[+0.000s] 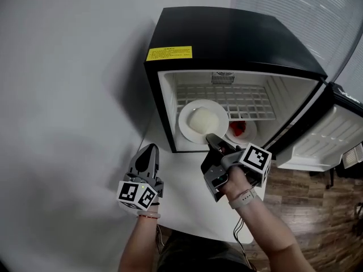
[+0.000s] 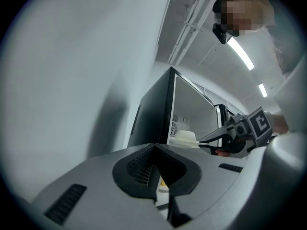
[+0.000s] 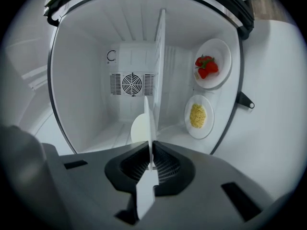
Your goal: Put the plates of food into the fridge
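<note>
A white plate with a pale mound of food sits at the mouth of the open black fridge, level with its wire shelf. My right gripper is shut on the plate's near rim. In the right gripper view the plate stands edge-on between the pads of that gripper. Two more plates rest on the fridge floor: one with strawberries and one with yellow food. My left gripper hovers shut and empty over the table, left of the fridge.
The fridge door hangs open to the right. The fridge stands on a white table against a grey wall. Wooden floor lies to the right. The shelf splits the fridge's inside, with a fan grille at the back.
</note>
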Action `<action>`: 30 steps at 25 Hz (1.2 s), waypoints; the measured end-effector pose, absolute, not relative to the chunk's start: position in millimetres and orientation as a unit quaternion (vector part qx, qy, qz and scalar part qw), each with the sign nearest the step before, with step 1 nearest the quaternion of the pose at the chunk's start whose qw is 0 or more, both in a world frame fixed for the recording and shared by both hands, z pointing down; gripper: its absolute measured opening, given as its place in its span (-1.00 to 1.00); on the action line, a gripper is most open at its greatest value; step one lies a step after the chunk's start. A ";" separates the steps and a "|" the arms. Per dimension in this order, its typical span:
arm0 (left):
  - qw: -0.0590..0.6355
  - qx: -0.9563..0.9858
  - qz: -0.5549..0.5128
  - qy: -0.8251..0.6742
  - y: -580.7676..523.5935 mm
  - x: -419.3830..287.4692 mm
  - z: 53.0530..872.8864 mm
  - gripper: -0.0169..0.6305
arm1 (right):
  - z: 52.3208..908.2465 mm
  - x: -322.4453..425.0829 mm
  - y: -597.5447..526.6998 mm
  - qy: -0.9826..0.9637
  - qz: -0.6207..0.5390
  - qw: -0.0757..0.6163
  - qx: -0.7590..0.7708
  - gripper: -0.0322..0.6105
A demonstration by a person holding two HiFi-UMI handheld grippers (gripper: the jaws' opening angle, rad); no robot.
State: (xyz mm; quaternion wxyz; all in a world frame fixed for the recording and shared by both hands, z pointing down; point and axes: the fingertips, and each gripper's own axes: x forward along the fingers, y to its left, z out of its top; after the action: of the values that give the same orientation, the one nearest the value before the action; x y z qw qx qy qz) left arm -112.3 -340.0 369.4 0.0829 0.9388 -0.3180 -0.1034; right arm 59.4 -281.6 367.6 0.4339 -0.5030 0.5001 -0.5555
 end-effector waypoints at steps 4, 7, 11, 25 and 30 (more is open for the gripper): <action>0.086 0.941 -0.104 -0.310 -356.7 -106.6 368.1 -0.93 | 367.9 60.8 -295.2 0.486 -0.560 0.442 -0.504 -0.85; 0.088 0.943 -0.104 -0.305 -367.0 -102.0 366.9 -0.93 | 367.3 62.3 -302.0 0.475 -0.565 0.449 -0.504 -0.85; 0.088 0.944 -0.105 -0.300 -379.7 -97.3 366.5 -0.93 | 369.4 63.4 -310.7 0.462 -0.571 0.457 -0.502 -0.85; 0.094 0.947 -0.110 -0.285 -391.3 -87.2 371.0 -0.93 | 370.2 68.1 -333.0 0.431 -0.574 0.476 -0.509 -0.85; 0.096 0.947 -0.108 -0.288 -393.3 -87.5 370.1 -0.93 | 370.5 69.9 -338.2 0.424 -0.573 0.487 -0.504 -0.85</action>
State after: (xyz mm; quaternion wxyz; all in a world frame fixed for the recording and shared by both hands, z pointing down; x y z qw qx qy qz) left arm -87.5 -393.3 370.1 0.0964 0.9467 -0.2878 -0.1082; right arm 69.9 -338.2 370.5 0.4873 -0.5045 0.4244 -0.5726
